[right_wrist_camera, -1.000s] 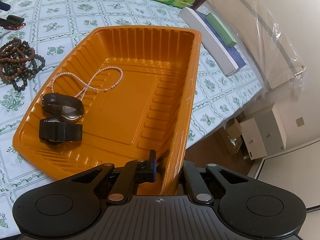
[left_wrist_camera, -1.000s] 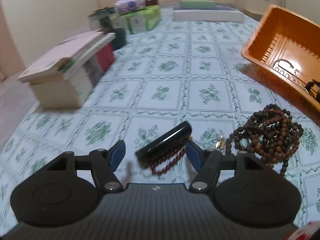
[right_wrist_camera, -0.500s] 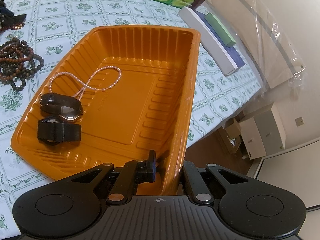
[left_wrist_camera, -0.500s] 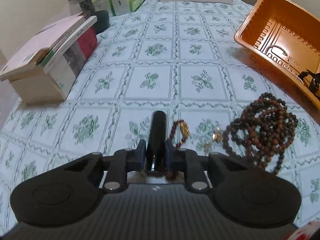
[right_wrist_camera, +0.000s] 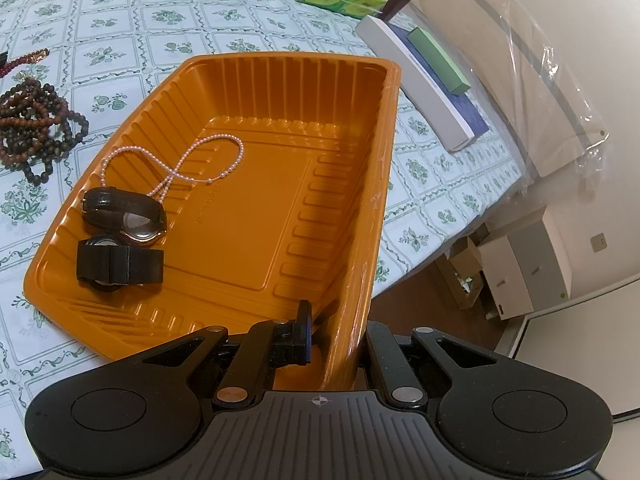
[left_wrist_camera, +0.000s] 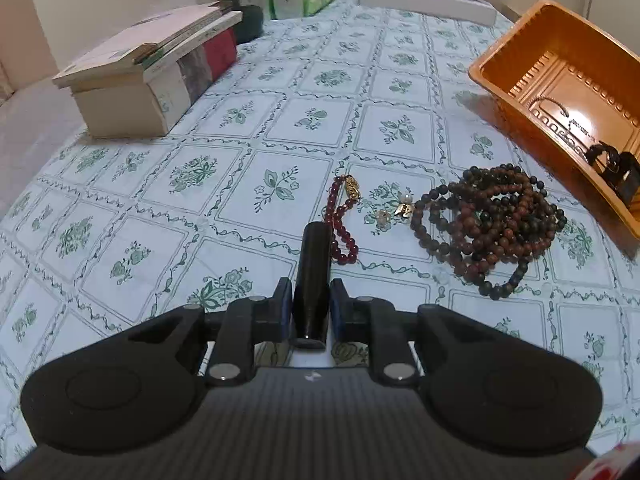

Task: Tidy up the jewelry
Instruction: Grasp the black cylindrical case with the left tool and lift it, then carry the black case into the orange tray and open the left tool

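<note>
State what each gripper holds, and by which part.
Left gripper: black cylinder, clamped near its near end. Right gripper: orange tray, pinched at its near side wall.

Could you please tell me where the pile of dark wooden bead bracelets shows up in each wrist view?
Left wrist view: the bead bracelets lie right of centre on the tablecloth, between the red bead strand and the orange tray.
Right wrist view: the bead bracelets sit at the far left edge, left of the tray.
Shared landmark: the orange tray, held by the right gripper.
</note>
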`<state>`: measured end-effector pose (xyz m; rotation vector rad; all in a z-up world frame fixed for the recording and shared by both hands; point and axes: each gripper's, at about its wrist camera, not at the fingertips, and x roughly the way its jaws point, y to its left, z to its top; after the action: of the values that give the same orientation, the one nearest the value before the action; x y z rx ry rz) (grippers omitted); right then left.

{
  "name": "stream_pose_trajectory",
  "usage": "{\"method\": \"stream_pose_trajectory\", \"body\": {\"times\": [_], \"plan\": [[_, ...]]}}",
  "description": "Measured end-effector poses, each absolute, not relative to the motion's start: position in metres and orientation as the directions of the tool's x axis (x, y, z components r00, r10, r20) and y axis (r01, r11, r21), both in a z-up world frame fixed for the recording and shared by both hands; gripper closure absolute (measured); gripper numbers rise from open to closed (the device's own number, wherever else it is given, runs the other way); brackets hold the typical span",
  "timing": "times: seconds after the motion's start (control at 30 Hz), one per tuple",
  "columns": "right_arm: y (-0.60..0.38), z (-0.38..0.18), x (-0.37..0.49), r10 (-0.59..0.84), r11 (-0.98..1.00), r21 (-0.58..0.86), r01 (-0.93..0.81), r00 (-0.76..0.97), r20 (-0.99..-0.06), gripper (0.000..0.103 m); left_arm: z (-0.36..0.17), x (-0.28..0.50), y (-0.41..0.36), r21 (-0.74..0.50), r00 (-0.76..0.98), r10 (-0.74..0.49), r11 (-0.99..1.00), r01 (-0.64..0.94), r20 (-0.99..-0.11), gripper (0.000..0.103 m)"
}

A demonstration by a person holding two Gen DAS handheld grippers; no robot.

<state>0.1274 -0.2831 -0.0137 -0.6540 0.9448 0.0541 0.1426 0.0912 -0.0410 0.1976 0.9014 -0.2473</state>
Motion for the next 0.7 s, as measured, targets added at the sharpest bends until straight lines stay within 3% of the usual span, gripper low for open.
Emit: {"method": "stream_pose_trajectory", "body": {"times": [0.33, 0.7], "plan": [[-0.283, -0.013, 0.129, -0.231, 0.81, -0.493, -0.317, 0.599, -0.767, 0.097, -0.037, 0.137, 0.084, 0.108, 0.624, -0.07, 0.964, 0.243, -0.778, 0.085], [-0.282, -0.013, 0.129, -0.23, 0.81, -0.493, -0.318, 0.601, -0.765, 0.097, -0.004, 0.122, 0.046, 0.069, 0.661, -0.151, 0.953, 0.295, -0.735, 0.085]]}}
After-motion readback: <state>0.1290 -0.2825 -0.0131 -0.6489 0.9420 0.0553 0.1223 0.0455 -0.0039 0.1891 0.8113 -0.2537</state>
